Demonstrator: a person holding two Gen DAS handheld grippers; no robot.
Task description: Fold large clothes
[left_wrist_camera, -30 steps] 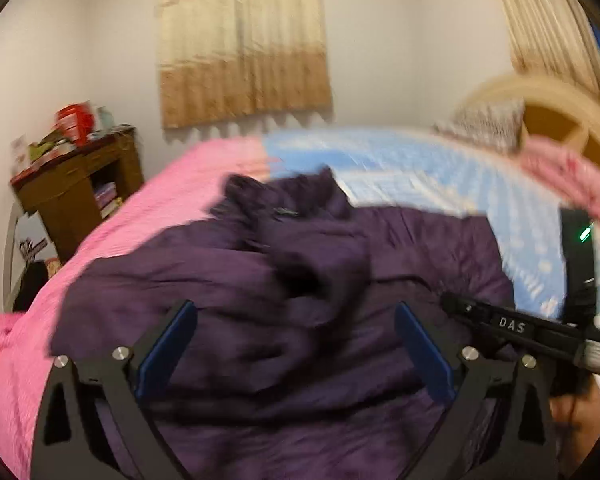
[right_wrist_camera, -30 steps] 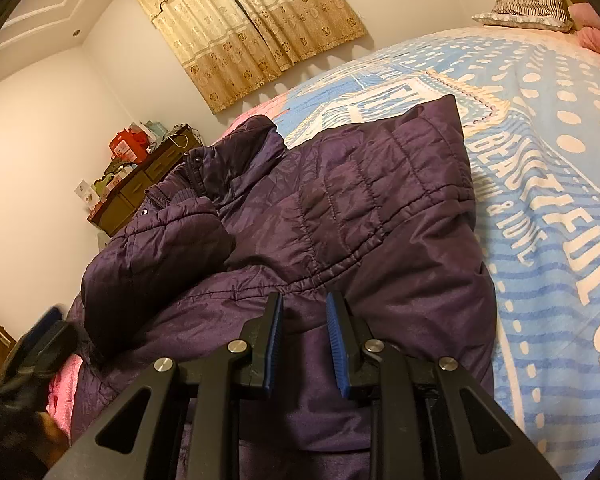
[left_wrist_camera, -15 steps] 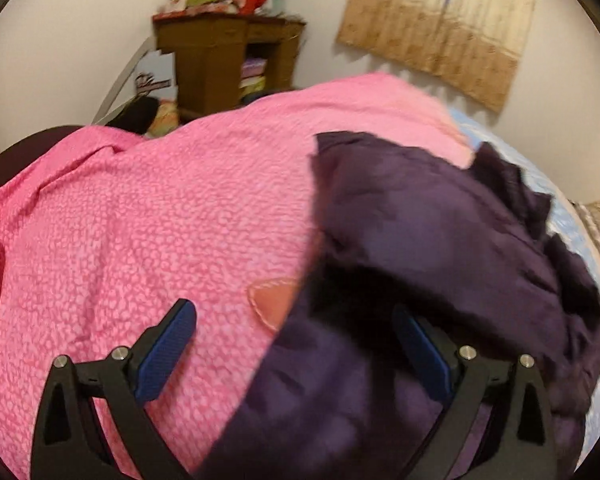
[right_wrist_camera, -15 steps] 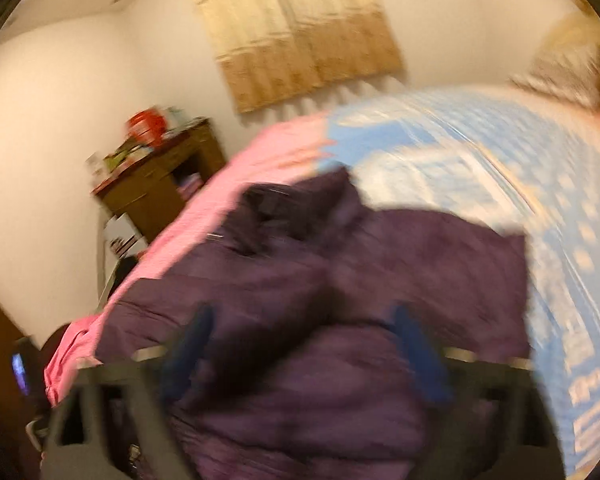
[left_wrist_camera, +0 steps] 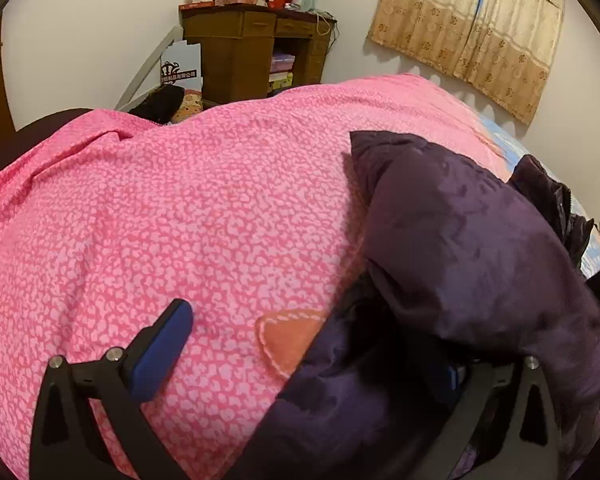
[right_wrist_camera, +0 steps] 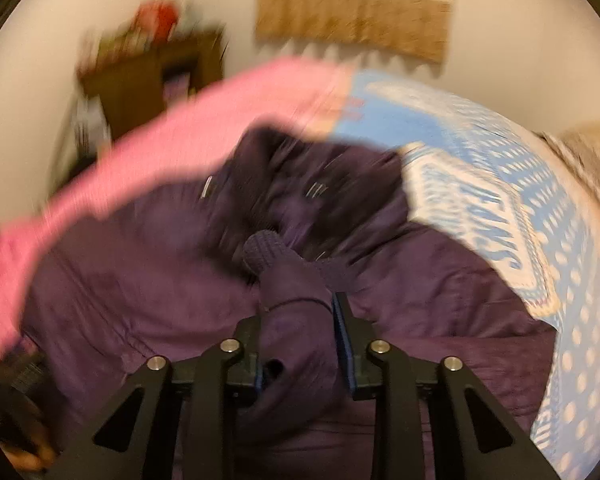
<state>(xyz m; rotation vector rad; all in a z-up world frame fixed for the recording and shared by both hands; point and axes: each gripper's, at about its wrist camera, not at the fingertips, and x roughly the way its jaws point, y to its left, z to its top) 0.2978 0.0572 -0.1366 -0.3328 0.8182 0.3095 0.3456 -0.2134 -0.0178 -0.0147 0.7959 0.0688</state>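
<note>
— What's closest to you?

— The right gripper [right_wrist_camera: 298, 344], its jaws drawn in on a sleeve [right_wrist_camera: 296, 312] of the purple jacket [right_wrist_camera: 440, 292]; the knit cuff [right_wrist_camera: 262, 254] sticks out past the tips. That view is smeared with motion.

— And the left gripper [left_wrist_camera: 304, 344]?

— Spread wide. One blue pad [left_wrist_camera: 160, 356] hangs over the pink blanket [left_wrist_camera: 180, 220]; the other is buried under a fold of the jacket [left_wrist_camera: 460, 248], gripping nothing that I can see.

— Where does the jacket lie?

— Heaped on the bed, straddling the line between the pink blanket and the blue patterned cover [right_wrist_camera: 540, 208]. Its left edge ends beside an orange patch [left_wrist_camera: 288, 336] on the blanket.

— Room to move?

— Open pink blanket to the left, blue cover to the right. Beyond the bed, a cluttered wooden cabinet [left_wrist_camera: 256, 52] stands against the wall, curtains [left_wrist_camera: 472, 28] beside it.
</note>
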